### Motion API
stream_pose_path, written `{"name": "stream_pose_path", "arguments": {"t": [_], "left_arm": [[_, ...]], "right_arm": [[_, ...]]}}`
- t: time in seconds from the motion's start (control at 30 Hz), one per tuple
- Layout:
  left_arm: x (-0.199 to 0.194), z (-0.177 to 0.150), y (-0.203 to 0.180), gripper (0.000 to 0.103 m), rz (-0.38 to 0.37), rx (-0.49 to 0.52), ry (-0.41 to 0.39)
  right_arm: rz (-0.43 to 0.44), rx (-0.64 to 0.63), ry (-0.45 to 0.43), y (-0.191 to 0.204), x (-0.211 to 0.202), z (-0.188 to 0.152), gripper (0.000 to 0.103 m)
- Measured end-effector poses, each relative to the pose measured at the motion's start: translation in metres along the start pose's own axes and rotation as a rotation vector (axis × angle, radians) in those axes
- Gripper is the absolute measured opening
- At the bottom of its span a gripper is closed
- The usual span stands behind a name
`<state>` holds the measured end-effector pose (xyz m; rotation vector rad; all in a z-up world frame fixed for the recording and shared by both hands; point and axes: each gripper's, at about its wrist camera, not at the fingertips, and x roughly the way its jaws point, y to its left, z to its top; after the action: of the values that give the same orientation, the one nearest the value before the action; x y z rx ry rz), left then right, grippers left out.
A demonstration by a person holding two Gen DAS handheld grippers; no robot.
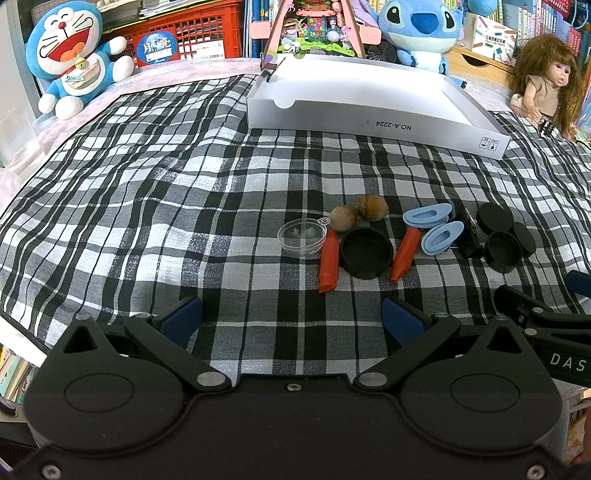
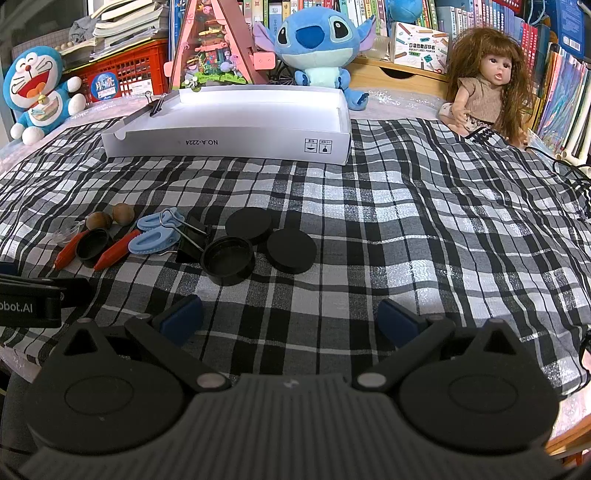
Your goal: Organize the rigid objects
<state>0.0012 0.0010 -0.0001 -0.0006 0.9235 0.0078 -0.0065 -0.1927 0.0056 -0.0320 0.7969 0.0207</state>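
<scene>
Small objects lie in a cluster on the plaid cloth: a clear half-sphere [image 1: 303,238], two nuts [image 1: 371,207], two red pieces [image 1: 328,264], a black round cup [image 1: 366,252], two blue clips [image 1: 441,238], a black binder clip [image 2: 190,242], another black cup [image 2: 228,259] and two black lids [image 2: 291,250]. A white open box [image 1: 365,88] [image 2: 236,122] stands behind them. My left gripper [image 1: 291,319] is open and empty, just in front of the red pieces. My right gripper [image 2: 290,319] is open and empty, in front of the black lids.
Plush toys [image 1: 72,55] [image 2: 317,44], a doll [image 2: 484,81], a red crate [image 1: 181,33] and books line the back edge. The other gripper's body [image 1: 546,325] [image 2: 33,302] shows at each view's side. The cloth is wrinkled.
</scene>
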Motion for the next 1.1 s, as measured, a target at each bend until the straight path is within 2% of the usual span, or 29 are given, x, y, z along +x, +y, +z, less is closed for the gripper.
{"name": "stream_pose_path", "arguments": {"t": [0.53,0.83,1.1], "left_arm": [[-0.002,0.0,0.001,0.103,-0.001,0.0,-0.008],[-0.008,-0.003,0.005,0.103,0.005,-0.012,-0.047],[-0.007,-0.012,0.006,0.103,0.018,-0.022,-0.121]], "right_arm": [[-0.001,0.005,-0.003,-0.001,-0.001,-0.001,0.103],[-0.001,0.016,-0.016,-0.002,-0.002,-0.001,0.103],[0.006,0.007,-0.061,-0.003,-0.004,-0.01,0.103]]}}
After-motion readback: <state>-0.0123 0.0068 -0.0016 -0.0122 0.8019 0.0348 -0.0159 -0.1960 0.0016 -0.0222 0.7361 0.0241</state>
